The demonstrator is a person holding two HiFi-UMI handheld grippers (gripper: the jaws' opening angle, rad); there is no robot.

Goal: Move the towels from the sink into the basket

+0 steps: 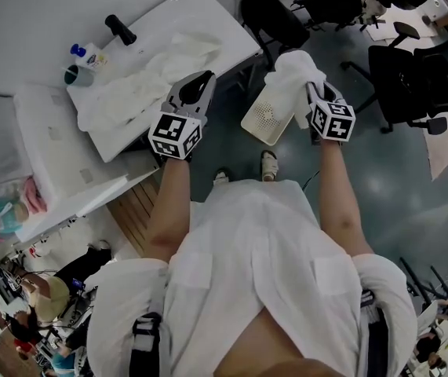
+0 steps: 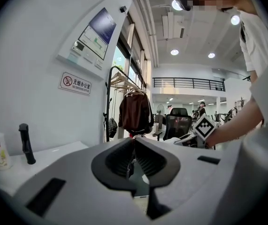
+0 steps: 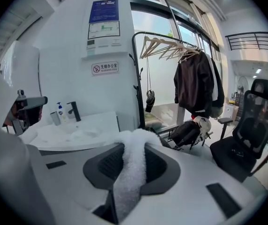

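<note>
Several white towels (image 1: 141, 81) lie crumpled in the white sink (image 1: 208, 14) at the upper left of the head view. My left gripper (image 1: 200, 81) hovers at the sink's near right edge, its jaws shut with nothing between them (image 2: 134, 140). My right gripper (image 1: 311, 93) is shut on a white towel (image 1: 294, 81), which bunches up over the fingertips. This towel (image 3: 129, 172) runs up between the pads in the right gripper view. The white perforated basket (image 1: 264, 116) stands on the floor just below and left of the held towel.
A black faucet (image 1: 120, 30), a soap bottle (image 1: 90, 56) and a cup (image 1: 76, 75) stand at the sink's back. Black office chairs (image 1: 274, 18) (image 1: 412, 77) stand beyond the basket. A clothes rack with a dark jacket (image 3: 197, 81) and a black bag (image 3: 190, 132) are ahead.
</note>
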